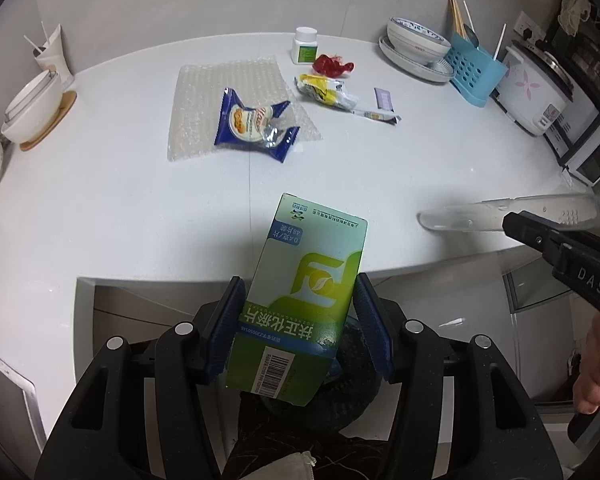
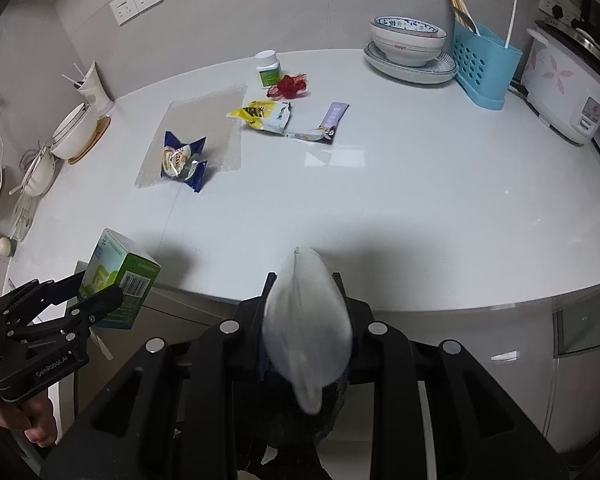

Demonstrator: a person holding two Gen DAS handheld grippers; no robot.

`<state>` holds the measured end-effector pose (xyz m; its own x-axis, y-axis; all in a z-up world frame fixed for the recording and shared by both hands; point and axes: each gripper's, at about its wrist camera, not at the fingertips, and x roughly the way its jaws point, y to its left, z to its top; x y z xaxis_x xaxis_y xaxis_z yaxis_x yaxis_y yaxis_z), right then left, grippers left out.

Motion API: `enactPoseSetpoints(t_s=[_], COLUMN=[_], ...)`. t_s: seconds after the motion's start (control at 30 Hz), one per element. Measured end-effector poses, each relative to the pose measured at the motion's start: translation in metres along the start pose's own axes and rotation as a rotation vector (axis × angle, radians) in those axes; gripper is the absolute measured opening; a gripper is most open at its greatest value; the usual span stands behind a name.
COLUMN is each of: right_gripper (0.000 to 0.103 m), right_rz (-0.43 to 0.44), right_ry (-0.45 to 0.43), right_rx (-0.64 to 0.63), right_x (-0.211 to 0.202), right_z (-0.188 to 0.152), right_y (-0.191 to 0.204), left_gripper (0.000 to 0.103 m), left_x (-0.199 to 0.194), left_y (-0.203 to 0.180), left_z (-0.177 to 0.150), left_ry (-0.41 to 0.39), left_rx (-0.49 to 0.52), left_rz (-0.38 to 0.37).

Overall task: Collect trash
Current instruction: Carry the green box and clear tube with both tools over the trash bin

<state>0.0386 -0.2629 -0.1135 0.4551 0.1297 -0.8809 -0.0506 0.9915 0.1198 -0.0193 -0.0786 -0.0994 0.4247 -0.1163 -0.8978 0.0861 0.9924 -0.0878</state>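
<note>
Left wrist view: my left gripper is clamped on a green and white medicine box, blue pads pressed to both its sides, box tilted and held up off the white worktop at the near edge. From the right wrist view the same box sits in the black fingers at lower left, over the worktop edge.

Right wrist view: my right gripper grips a clear plastic container, blurred, pinched between the fingers, its tip poking over the worktop edge. In the left view it shows as a long clear piece sticking out of the right gripper, held flat just above the worktop edge.

Trash on the worktop: blue snack wrapper lying on a sheet of bubble wrap; yellow and white wrapper to its right; red crumpled wrapper just behind that, beside a white pill bottle with green label; purple sachet and a thin stick pack near the yellow wrapper.

Back right: bowl on plate, blue cutlery holder, rice cooker.
</note>
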Motion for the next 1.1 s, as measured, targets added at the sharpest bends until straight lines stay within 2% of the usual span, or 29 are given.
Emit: enactPoseSetpoints(t_s=[0.53,1.1], right_gripper=[0.024,0.024], right_rz=[0.061,0.1], right_ry=[-0.013,0.087], right_rx=[-0.081,-0.075], right_x=[-0.009,0.029], right_z=[-0.057,-0.112], right_y=[0.019,0.012], left_gripper=[0.055,0.055], left_x=[0.001,0.036], left_y=[-0.006,-0.005], left_z=[-0.048,-0.095], left_ry=[0.017,0.042], left_rx=[-0.022,-0.046], left_rz=[-0.008,-0.015])
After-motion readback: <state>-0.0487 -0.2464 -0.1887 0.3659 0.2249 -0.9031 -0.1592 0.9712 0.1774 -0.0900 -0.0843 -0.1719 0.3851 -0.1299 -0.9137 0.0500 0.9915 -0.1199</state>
